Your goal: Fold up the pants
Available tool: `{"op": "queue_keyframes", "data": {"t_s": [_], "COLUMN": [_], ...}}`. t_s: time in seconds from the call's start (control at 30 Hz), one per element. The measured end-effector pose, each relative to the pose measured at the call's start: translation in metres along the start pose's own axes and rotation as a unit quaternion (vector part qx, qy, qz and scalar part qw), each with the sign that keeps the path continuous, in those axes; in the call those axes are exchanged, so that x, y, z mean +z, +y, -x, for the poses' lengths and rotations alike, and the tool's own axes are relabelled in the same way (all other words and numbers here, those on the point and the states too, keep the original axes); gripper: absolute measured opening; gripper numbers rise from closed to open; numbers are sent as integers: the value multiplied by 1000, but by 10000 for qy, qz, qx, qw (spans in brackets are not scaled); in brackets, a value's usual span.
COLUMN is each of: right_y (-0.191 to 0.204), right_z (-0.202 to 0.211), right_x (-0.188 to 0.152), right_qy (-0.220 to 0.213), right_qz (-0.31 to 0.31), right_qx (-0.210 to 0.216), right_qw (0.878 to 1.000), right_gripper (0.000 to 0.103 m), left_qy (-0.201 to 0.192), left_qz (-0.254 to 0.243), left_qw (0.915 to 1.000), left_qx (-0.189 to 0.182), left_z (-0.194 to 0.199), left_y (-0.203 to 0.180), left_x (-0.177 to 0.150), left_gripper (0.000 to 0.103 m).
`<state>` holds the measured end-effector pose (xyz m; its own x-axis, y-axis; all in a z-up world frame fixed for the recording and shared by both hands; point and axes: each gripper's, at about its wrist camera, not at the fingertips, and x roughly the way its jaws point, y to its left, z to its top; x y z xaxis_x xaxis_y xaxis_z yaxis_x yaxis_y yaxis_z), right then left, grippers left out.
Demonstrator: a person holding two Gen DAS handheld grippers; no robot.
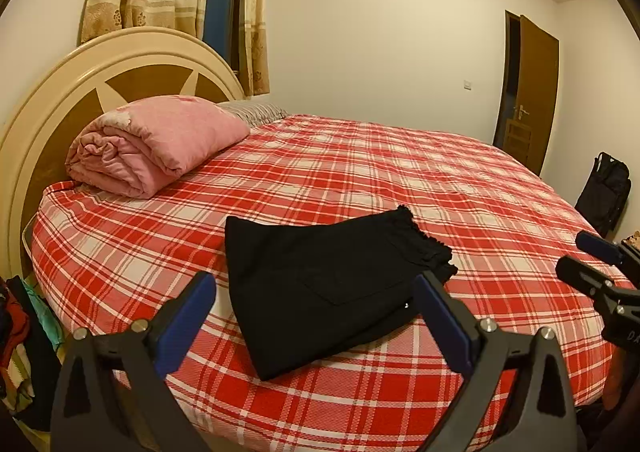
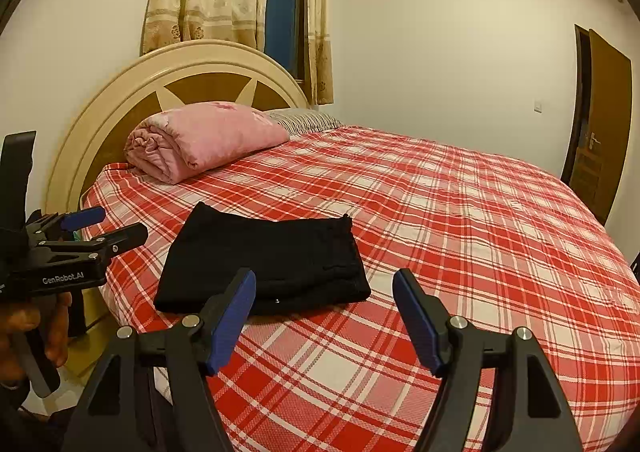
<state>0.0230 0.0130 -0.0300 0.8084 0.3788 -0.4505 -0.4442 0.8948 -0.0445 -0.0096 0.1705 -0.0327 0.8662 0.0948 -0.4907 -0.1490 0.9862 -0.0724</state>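
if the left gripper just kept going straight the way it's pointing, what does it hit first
Most likely the folded black pants. The left gripper is open, and the pants lie on the plaid bedsheet directly between and beyond its fingers. It seems angled slightly downward, though depth is hard to judge through the fisheye.

White lettering "GenRobot.AI" on black body of left gripper (image 2: 116, 228), seen at left edge of right wrist view. Nothing else legible.

Pants (image 1: 320, 292) near corner hidden behind left gripper's (image 1: 316, 300) finger; layer count unreadable. Clothes pile (image 1: 20, 340) cut off by left edge. Hand (image 2: 36, 332) mostly out of frame. Bag (image 1: 604, 191) dark, details unclear.
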Motion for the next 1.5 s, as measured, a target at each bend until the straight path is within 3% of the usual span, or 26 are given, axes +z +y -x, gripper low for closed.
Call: {"op": "queue_keyframes", "data": {"t_s": [1.5], "right_y": [7], "right_z": [5], "right_x": [0], "right_qy": [-150], "right_qz": [191], "right_qx": [-42], "right_qw": [9997], "right_gripper": [72], "left_qy": [-122], "left_qz": [-348], "left_qw": [9989], "left_qx": [272], "left_z": [3], "left_y": [-5], "left_x": [3], "left_gripper": [103]}}
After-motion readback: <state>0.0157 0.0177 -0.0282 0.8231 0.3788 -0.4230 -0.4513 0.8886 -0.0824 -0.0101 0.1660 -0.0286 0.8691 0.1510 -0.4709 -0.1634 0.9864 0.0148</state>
